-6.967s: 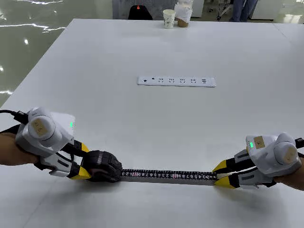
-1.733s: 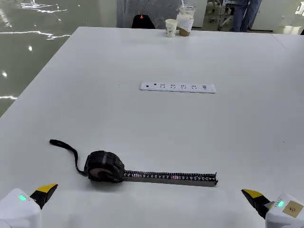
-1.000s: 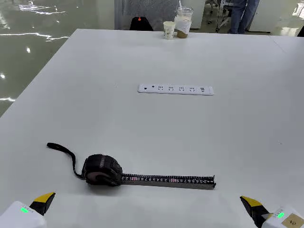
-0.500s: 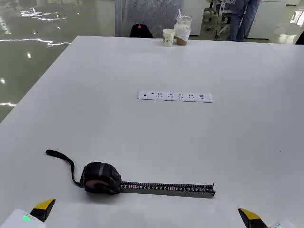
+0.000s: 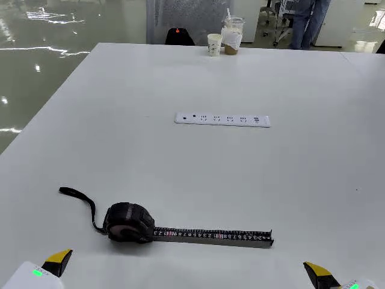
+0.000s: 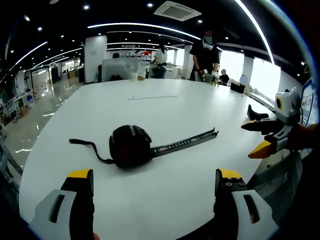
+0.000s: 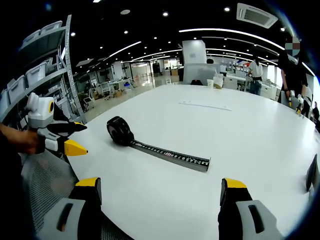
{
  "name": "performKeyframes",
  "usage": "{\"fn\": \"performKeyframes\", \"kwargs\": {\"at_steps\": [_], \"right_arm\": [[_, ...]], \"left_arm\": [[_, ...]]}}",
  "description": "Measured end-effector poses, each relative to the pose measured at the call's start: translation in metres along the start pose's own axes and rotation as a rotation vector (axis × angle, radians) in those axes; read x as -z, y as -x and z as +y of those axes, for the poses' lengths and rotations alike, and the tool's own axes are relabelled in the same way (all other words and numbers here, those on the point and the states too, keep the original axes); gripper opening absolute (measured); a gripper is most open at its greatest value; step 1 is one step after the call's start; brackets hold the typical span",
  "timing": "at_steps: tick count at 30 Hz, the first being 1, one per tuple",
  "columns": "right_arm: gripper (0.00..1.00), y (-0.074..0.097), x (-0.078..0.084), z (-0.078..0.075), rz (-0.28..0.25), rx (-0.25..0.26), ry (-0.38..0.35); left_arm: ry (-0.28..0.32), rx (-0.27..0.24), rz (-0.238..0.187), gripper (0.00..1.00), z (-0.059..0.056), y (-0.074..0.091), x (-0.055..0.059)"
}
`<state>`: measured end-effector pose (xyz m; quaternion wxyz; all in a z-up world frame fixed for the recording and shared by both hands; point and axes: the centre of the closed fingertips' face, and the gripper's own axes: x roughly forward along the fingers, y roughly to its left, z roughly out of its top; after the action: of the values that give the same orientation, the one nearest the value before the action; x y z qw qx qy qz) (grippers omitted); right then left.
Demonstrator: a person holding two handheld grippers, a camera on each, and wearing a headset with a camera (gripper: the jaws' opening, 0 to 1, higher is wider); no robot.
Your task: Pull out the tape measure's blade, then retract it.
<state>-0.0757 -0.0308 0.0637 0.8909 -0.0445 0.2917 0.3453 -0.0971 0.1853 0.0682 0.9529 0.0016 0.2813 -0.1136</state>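
In the head view the left hand-held gripper (image 5: 58, 257) and the right hand-held gripper (image 5: 316, 269) are cut off by the bottom edge, so that just a yellow tip and a bit of white housing are seen of each. The numerals on the tape measure's blade (image 5: 213, 235) are too small to be read. A person (image 5: 304, 21) beyond the tabletop (image 5: 301, 180) is cropped by the top edge, legs alone being seen. The print on the paper cup (image 5: 214, 43) cannot be made out
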Motion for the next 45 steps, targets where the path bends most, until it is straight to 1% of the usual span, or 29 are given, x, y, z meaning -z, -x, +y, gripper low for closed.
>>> {"fn": "performKeyframes", "kwargs": {"at_steps": [5, 10, 14, 18, 21, 22, 25, 30, 33, 34, 36, 37, 39, 42, 45], "right_arm": [[0.99, 0.001, 0.001, -0.001, -0.003, 0.002, -0.005], [0.98, 0.001, 0.002, 0.003, 0.005, -0.026, 0.009], [0.98, -0.001, 0.000, 0.003, -0.005, -0.037, 0.019], [0.98, -0.003, 0.000, 0.001, -0.002, -0.055, 0.027], [0.98, -0.004, -0.001, 0.002, 0.002, -0.084, 0.061], [0.98, -0.005, 0.000, 0.000, 0.004, -0.084, 0.065], [0.98, -0.006, 0.000, 0.000, 0.006, -0.115, 0.081], [0.96, -0.009, 0.001, -0.001, 0.015, -0.153, 0.134], [0.94, -0.010, 0.000, -0.004, 0.012, -0.169, 0.157], [0.94, -0.011, -0.001, -0.004, 0.008, -0.187, 0.162], [0.92, -0.013, -0.003, -0.004, 0.006, -0.203, 0.179], [0.92, -0.014, -0.003, -0.005, 0.007, -0.208, 0.197], [0.93, -0.017, -0.001, -0.005, 0.025, -0.233, 0.206], [0.92, -0.019, 0.000, -0.007, 0.038, -0.245, 0.228], [0.90, -0.022, -0.001, -0.011, 0.038, -0.254, 0.243]], "left_arm": [[0.013, -0.011, 0.001, 0.98, 0.002, 0.001, -0.001], [0.017, -0.026, -0.001, 0.98, 0.003, 0.001, -0.002], [0.031, -0.034, -0.002, 0.98, 0.005, -0.001, -0.003], [0.034, -0.042, -0.001, 0.98, 0.007, -0.002, -0.004], [0.038, -0.051, -0.001, 0.98, 0.009, -0.004, -0.005], [0.040, -0.053, -0.003, 0.98, 0.009, -0.004, -0.006], [0.047, -0.057, -0.001, 0.98, 0.011, -0.006, -0.007], [0.052, -0.067, 0.000, 0.96, 0.014, -0.008, -0.009], [0.051, -0.075, -0.001, 0.96, 0.015, -0.010, -0.011], [0.053, -0.074, -0.003, 0.95, 0.015, -0.010, -0.012], [0.045, -0.080, -0.006, 0.95, 0.016, -0.012, -0.013], [0.043, -0.081, -0.005, 0.95, 0.016, -0.013, -0.014], [0.047, -0.085, -0.006, 0.95, 0.017, -0.015, -0.015], [0.052, -0.092, -0.008, 0.96, 0.019, -0.017, -0.016], [0.059, -0.101, -0.007, 0.96, 0.020, -0.020, -0.015]]}}
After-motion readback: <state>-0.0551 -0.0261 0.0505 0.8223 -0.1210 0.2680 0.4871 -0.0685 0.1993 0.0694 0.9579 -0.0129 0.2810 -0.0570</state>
